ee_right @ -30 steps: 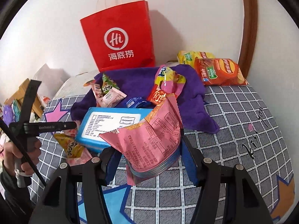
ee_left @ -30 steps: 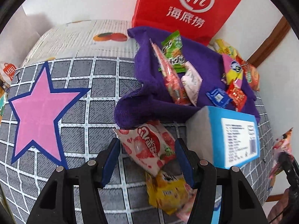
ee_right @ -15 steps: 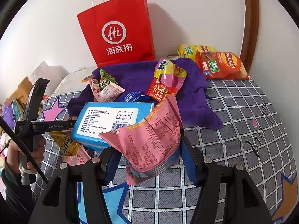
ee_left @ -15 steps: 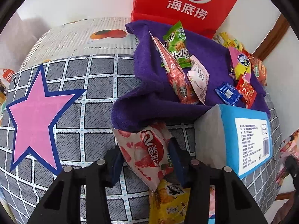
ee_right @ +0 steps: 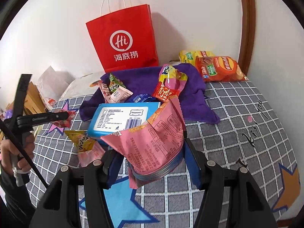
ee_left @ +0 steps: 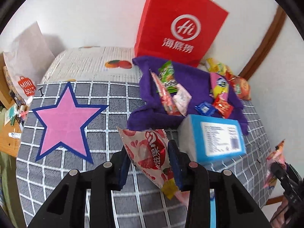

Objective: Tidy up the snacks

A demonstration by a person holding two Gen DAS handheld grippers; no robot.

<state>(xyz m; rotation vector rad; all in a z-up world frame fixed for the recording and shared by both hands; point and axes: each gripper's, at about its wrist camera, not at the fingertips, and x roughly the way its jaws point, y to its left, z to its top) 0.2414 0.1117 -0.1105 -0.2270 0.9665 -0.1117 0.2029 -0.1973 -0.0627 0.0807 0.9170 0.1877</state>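
My left gripper [ee_left: 150, 163] is shut on a red-and-white strawberry snack packet [ee_left: 150, 152] and holds it lifted above the bed. It also shows from the right wrist view [ee_right: 61, 120]. My right gripper [ee_right: 152, 163] is shut on a pink snack bag [ee_right: 153, 140], held above the grey checked bedspread [ee_right: 237, 114]. A purple towel [ee_left: 191, 83] carries several small snack packets [ee_left: 167, 76]. A blue box [ee_left: 218, 138] lies in front of the towel. A yellow packet [ee_right: 81, 139] and a pink one lie left of the box.
A red paper bag [ee_right: 125, 41] stands against the wall behind the towel. Two chip bags [ee_right: 218, 68] lie at the back right by a wooden door frame. A white Miniso bag [ee_left: 24, 64] and clutter sit off the bed's left side.
My left gripper has closed on the strawberry packet and lifted it off the bed, uncovering the yellow packet. My right gripper has kept hold of the pink bag, nearly still.
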